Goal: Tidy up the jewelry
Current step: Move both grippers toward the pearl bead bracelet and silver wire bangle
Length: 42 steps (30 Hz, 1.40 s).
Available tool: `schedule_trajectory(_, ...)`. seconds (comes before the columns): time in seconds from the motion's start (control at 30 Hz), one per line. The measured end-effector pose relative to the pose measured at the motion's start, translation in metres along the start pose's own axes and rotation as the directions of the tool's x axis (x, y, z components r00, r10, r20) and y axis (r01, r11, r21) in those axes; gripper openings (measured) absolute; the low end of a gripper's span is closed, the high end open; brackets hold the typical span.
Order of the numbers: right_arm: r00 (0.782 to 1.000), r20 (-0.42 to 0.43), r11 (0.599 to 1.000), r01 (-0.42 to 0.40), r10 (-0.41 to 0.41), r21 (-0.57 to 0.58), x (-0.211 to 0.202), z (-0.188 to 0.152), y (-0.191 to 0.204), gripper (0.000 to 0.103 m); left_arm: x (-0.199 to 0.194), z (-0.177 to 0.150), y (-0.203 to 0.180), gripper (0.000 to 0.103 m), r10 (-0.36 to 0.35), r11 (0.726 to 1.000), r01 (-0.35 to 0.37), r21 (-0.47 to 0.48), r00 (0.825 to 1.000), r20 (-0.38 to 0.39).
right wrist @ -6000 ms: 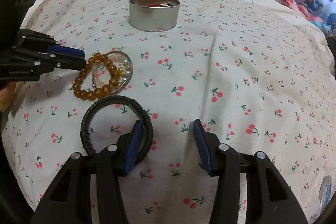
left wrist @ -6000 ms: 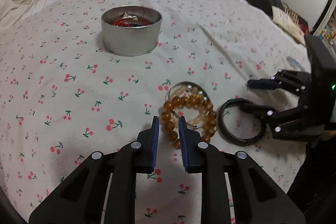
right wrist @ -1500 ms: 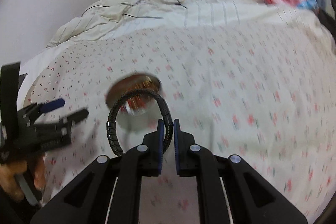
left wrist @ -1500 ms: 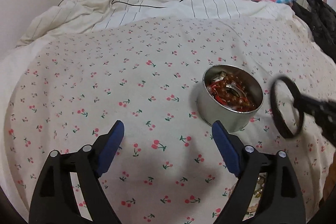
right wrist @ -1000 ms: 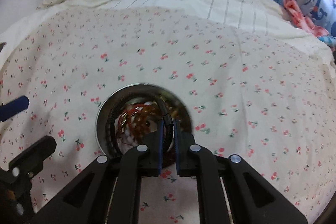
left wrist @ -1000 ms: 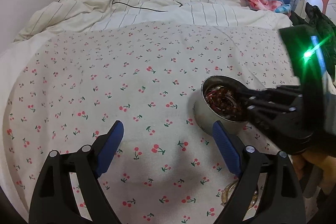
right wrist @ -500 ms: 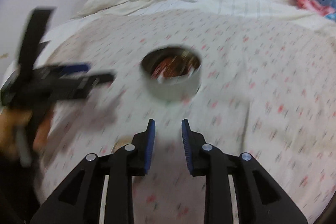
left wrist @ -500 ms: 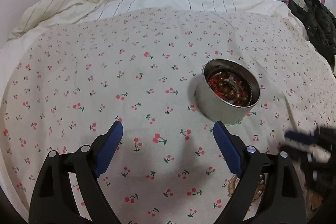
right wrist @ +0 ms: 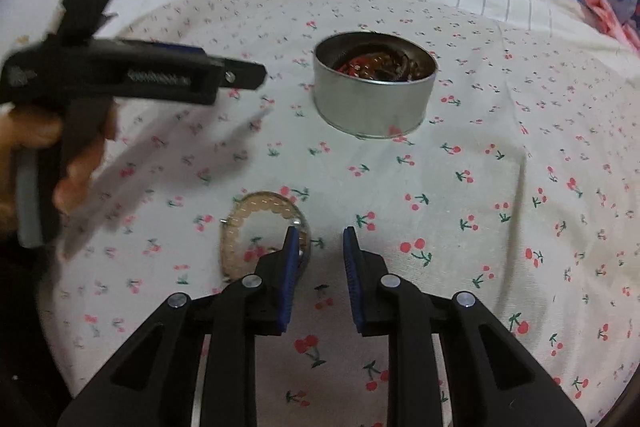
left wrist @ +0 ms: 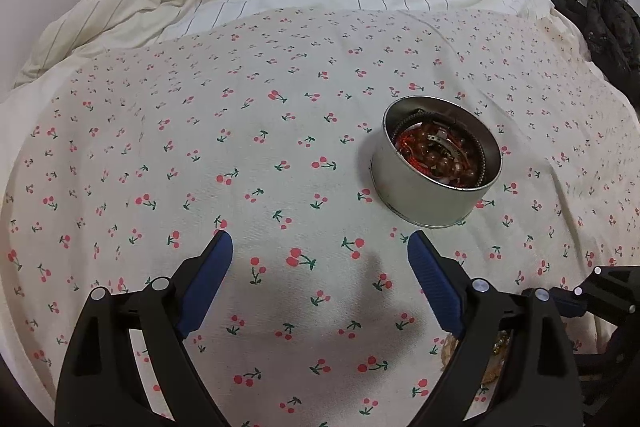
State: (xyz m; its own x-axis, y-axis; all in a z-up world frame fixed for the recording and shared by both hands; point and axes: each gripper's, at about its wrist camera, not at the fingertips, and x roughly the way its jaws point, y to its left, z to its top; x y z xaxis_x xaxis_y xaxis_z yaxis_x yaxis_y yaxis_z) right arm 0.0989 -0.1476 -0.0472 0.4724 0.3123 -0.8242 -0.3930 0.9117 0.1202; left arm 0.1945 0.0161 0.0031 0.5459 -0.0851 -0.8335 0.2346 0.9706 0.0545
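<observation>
Now the black braided bracelet lies inside the round silver tin, released by the right gripper, which hovers half-open by the last pale beaded bracelet on the cherry-print sheet; left gripper wide open, empty.

A round silver tin is sitting upright and uncovered on the cherry-print sheet, holding red cord, brown beads and a black braided bracelet curled against its inner wall, while a pale beaded bracelet is lying flat nearby.
</observation>
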Motion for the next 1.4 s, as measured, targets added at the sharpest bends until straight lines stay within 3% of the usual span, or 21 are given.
schedule_trajectory(0.23,0.994,-0.015,0.989,0.11,-0.112,-0.095,0.009,-0.005,0.014,0.023,0.001,-0.001,-0.002,0.086,0.002,1.0,-0.002,0.012,1.0,-0.004)
schedule_trajectory(0.4,0.991,-0.008,0.982,0.133,-0.136,-0.135,0.011,-0.006,0.021,0.015,0.001,-0.001,-0.003,0.086,0.005,1.0,-0.005,0.022,1.0,-0.006)
schedule_trajectory(0.47,0.992,-0.002,0.985,0.125,-0.126,-0.121,0.011,-0.005,0.017,0.004,0.001,-0.001,-0.003,0.086,0.005,1.0,-0.005,0.021,1.0,-0.005)
schedule_trajectory(0.67,1.0,0.01,1.0,-0.009,0.009,0.016,0.002,0.001,-0.006,0.003,0.0,-0.002,0.0,0.086,-0.004,1.0,0.005,0.027,1.0,-0.014)
schedule_trajectory(0.8,0.998,0.053,0.992,-0.035,0.029,0.118,-0.014,0.008,-0.034,0.003,-0.002,-0.006,-0.007,0.086,-0.057,0.995,0.059,0.082,0.998,-0.027)
schedule_trajectory(0.9,0.999,0.03,0.986,0.032,-0.038,0.163,-0.015,0.008,-0.053,0.003,-0.011,-0.014,-0.026,0.086,-0.174,0.967,0.177,0.184,0.984,-0.03)
schedule_trajectory(0.97,0.998,-0.001,0.978,0.066,-0.067,0.195,-0.011,0.005,-0.064,0.003,-0.018,-0.027,-0.05,0.086,-0.228,0.922,0.23,0.313,0.973,-0.044)
schedule_trajectory(1.03,0.993,-0.023,0.975,0.116,-0.113,0.189,-0.007,0.005,-0.068,0.003,-0.017,-0.041,-0.069,0.086,-0.23,0.877,0.239,0.417,0.971,-0.073)
schedule_trajectory(1.13,0.989,-0.035,0.975,0.145,-0.141,0.167,-0.005,0.003,-0.065,0.004,-0.012,-0.056,-0.086,0.086,-0.219,0.832,0.251,0.495,0.968,-0.123)
schedule_trajectory(1.2,0.987,-0.039,0.975,0.159,-0.155,0.153,-0.004,0.004,-0.064,0.004,-0.008,-0.06,-0.087,0.086,-0.211,0.824,0.256,0.506,0.967,-0.146)
schedule_trajectory(1.33,0.986,-0.05,0.975,0.164,-0.158,0.151,-0.001,0.003,-0.065,0.004,0.003,-0.061,-0.081,0.085,-0.215,0.838,0.279,0.469,0.959,-0.187)
schedule_trajectory(1.4,0.986,-0.052,0.975,0.163,-0.157,0.152,-0.002,0.002,-0.064,0.004,0.005,-0.059,-0.078,0.078,-0.226,0.844,0.293,0.45,0.954,-0.196)
